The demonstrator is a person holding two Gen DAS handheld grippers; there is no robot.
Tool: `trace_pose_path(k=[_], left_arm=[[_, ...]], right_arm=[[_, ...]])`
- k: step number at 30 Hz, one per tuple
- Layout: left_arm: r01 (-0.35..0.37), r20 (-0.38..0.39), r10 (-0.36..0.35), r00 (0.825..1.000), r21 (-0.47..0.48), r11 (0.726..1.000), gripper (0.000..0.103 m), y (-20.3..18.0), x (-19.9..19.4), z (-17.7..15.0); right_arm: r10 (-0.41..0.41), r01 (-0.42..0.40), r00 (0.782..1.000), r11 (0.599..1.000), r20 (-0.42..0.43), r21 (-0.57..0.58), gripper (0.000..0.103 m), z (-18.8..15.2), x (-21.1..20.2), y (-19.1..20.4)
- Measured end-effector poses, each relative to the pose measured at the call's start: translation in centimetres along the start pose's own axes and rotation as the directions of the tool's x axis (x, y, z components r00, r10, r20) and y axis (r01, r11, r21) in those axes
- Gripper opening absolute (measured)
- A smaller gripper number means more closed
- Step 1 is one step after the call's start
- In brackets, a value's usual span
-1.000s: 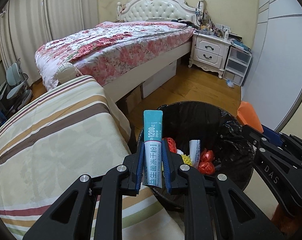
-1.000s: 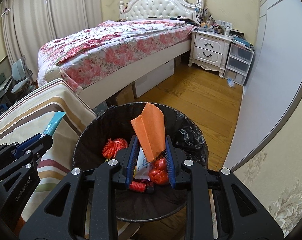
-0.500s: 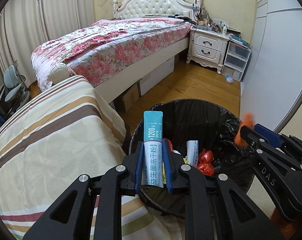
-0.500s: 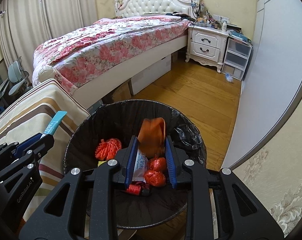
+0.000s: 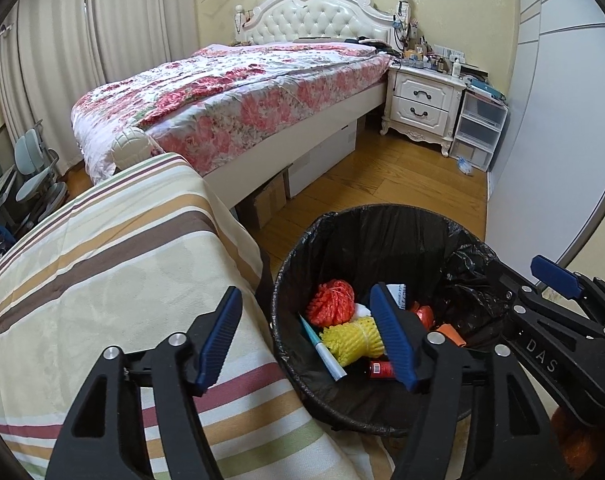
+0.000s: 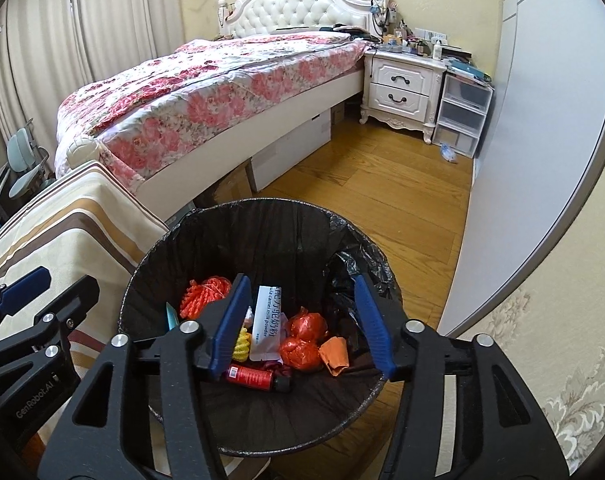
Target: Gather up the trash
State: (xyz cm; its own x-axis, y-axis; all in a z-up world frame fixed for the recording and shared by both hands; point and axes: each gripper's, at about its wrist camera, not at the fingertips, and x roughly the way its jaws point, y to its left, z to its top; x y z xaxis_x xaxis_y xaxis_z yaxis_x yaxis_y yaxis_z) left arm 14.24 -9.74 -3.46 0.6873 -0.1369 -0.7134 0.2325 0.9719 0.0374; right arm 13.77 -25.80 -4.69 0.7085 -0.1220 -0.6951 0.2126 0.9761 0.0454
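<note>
A black-lined trash bin (image 5: 382,216) (image 6: 262,206) stands on the wood floor beside a striped bedspread. Inside lie the teal sachet (image 5: 322,346) (image 6: 170,316), the orange paper (image 6: 334,354) (image 5: 448,332), a white sachet (image 6: 267,322), red and yellow foam nets and a red tube. My left gripper (image 5: 306,340) is open and empty over the bin's left rim. My right gripper (image 6: 298,326) is open and empty above the bin; it also shows in the left wrist view (image 5: 550,276).
The striped bedspread (image 5: 102,280) lies left of the bin. A floral bed (image 5: 242,92) is behind, with boxes under it. A white nightstand (image 5: 422,100) and plastic drawers (image 5: 478,128) stand at the back right. A grey wardrobe wall (image 6: 542,140) runs along the right.
Both grippers have opened. The teal sachet dropped from the left gripper into the bin, and the orange paper dropped from the right gripper into the bin.
</note>
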Motion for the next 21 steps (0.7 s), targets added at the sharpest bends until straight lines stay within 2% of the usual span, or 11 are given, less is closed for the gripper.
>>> trace_pose_path(k=[3,8,21], left_arm=[[-0.009,0.014,0.009,1.0,-0.015,1.0,0.07,0.5,-0.6,0.0],[-0.028,0.031,0.029,0.999,-0.04,0.999,0.075,1.7,-1.6,-0.3],[-0.066,0.101,0.072,0.992,-0.058,0.996,0.082,3.7,-5.5,-2.0]], right_arm=[[-0.013,0.013,1.0,1.0,0.014,0.003,0.068,-0.1,-0.6,0.1],[-0.028,0.028,0.999,1.0,0.032,0.001,0.077,-0.3,-1.6,0.3],[-0.031,0.034,0.997,0.998,0.072,-0.051,0.086,-1.8,-5.1,2.6]])
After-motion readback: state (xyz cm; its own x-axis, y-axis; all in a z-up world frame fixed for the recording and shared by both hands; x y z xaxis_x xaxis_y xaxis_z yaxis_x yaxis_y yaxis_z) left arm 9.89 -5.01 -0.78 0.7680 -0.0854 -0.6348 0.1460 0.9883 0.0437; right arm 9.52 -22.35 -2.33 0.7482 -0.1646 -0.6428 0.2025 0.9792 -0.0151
